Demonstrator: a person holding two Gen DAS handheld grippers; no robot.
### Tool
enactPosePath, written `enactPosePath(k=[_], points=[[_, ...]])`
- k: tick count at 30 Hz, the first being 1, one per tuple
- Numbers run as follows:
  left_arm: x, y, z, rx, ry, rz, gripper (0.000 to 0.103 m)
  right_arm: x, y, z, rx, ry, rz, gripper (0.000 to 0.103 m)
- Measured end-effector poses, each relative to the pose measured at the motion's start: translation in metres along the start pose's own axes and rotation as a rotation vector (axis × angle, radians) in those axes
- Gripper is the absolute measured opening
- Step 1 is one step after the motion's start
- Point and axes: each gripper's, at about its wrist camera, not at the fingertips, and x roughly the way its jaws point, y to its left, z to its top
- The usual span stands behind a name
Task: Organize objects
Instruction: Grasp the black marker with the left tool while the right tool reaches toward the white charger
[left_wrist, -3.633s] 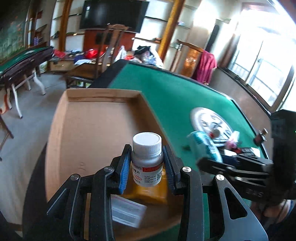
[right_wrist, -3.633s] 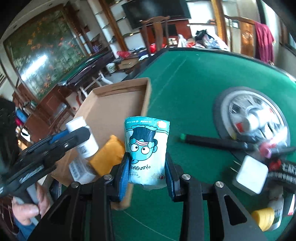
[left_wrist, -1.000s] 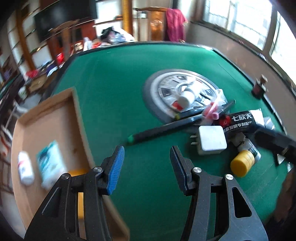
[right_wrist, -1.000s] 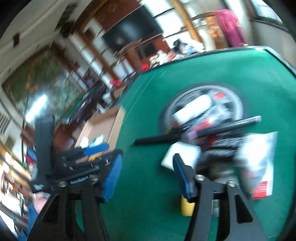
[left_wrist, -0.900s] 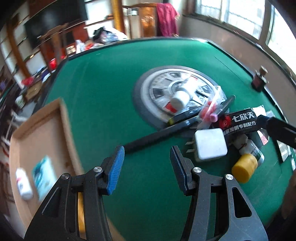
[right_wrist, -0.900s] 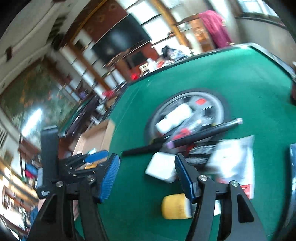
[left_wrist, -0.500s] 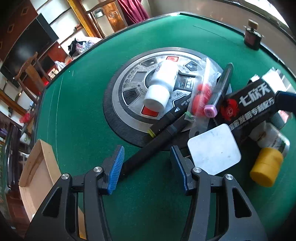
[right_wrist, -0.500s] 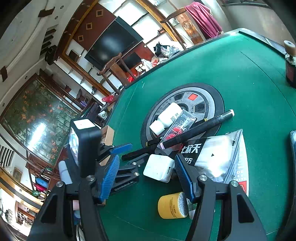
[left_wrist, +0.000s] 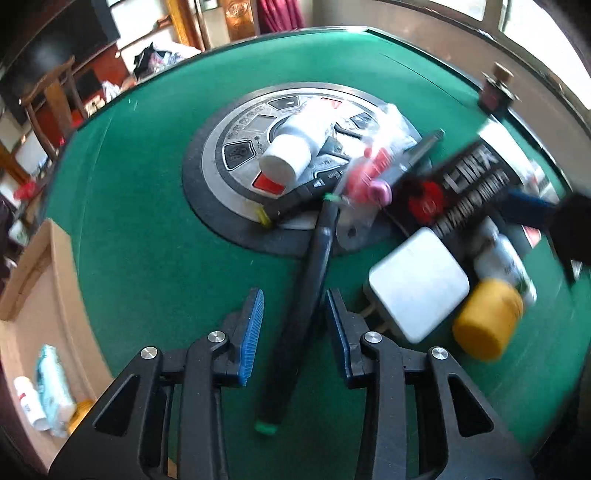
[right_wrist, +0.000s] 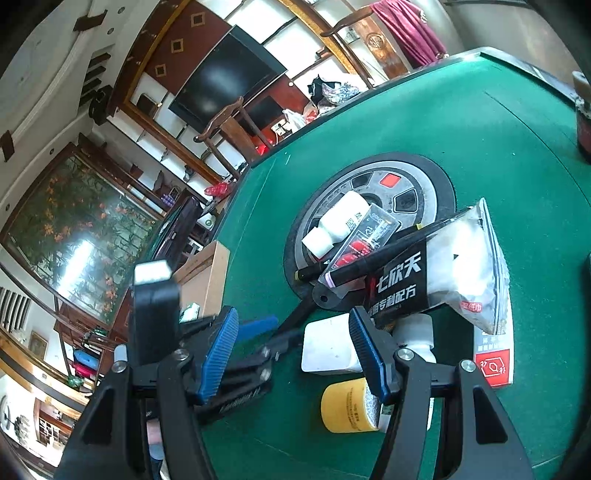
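Green felt desk (left_wrist: 147, 236), clutter heaped at two o'clock, bare felt toward nine. Left gripper (left_wrist: 294, 328) fingers closing around black marker (left_wrist: 310, 291), not pressing. Right gripper (right_wrist: 291, 354) fingers apart above white adapter (right_wrist: 328, 349).

A long black marker (left_wrist: 310, 295) with a green end cap lies flat on the green felt table (left_wrist: 147, 206), its far end in a heap beside a white charger block (left_wrist: 417, 280), a yellow-capped bottle (left_wrist: 487, 321), a white bottle (left_wrist: 295, 147) on its side and a black-labelled pouch (left_wrist: 465, 184).
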Motion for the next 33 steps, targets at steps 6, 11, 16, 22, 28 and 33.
enactPosePath(k=[6,11,16,22,28,33], points=[[-0.006,0.001,-0.010,-0.074,-0.048,-0.001,0.015,0.009,0.004,-0.003,-0.025,0.044,-0.018,0.063],[-0.023,0.017,-0.052,-0.210,-0.100,0.022,0.014,0.024,0.020,-0.013,-0.125,0.090,-0.100,0.063],[-0.026,0.015,-0.061,-0.218,-0.129,0.052,0.015,0.044,0.034,-0.026,-0.251,0.129,-0.249,0.064],[-0.025,0.015,-0.066,-0.210,-0.144,0.042,0.015,0.070,0.037,-0.036,-0.333,0.173,-0.383,0.064],[-0.023,0.015,-0.065,-0.197,-0.149,0.052,0.017,0.073,0.036,-0.040,-0.365,0.150,-0.435,0.053],[-0.023,0.016,-0.066,-0.203,-0.160,0.065,0.020,0.063,0.035,-0.042,-0.340,0.122,-0.406,0.051]])
